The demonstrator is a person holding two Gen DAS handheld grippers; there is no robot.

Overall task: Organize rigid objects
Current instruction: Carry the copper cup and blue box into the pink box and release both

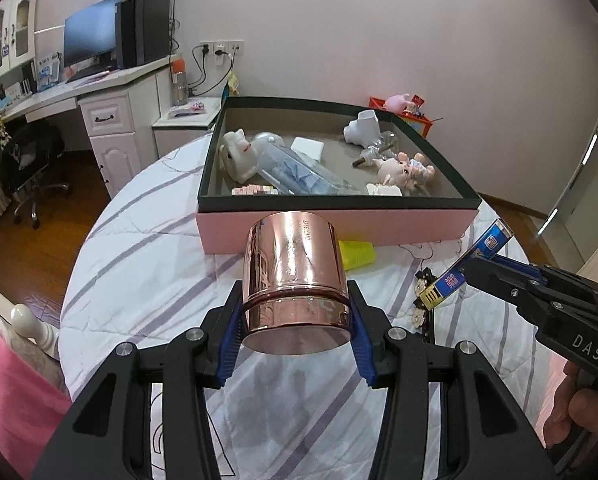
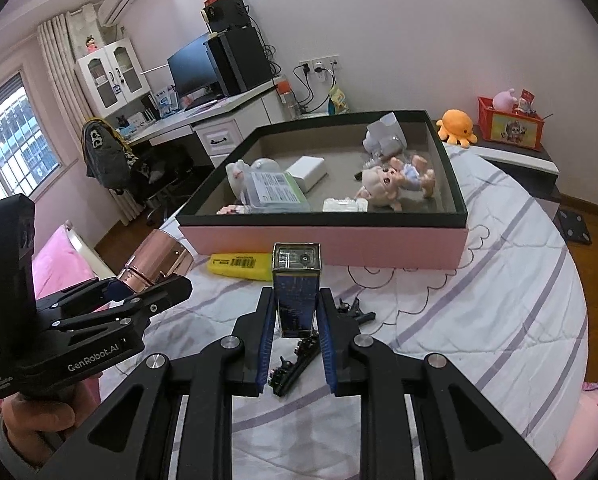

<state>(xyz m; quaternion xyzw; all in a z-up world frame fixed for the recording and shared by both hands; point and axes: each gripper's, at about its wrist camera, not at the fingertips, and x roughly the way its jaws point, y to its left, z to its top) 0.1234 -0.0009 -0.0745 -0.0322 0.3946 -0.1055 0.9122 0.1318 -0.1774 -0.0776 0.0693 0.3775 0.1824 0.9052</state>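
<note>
My left gripper [image 1: 295, 312] is shut on a shiny rose-gold metal cup [image 1: 293, 276], held above the table; the cup also shows in the right wrist view [image 2: 159, 258]. My right gripper [image 2: 297, 300] is shut on a blue rectangular battery [image 2: 297, 284], upright between the fingers; it shows in the left wrist view [image 1: 469, 264] at the right. A pink box with a dark rim [image 1: 339, 224] [image 2: 323, 240] lies just beyond both grippers. It holds a doll [image 2: 391, 182], a white block [image 2: 307, 172], a clear case and other small items.
A yellow object [image 1: 357, 254] [image 2: 243, 266] lies against the box's front wall. Small black parts [image 2: 295, 364] lie on the striped cloth [image 2: 499, 300] under my right gripper. A desk with a monitor [image 1: 91, 42] stands at the back left.
</note>
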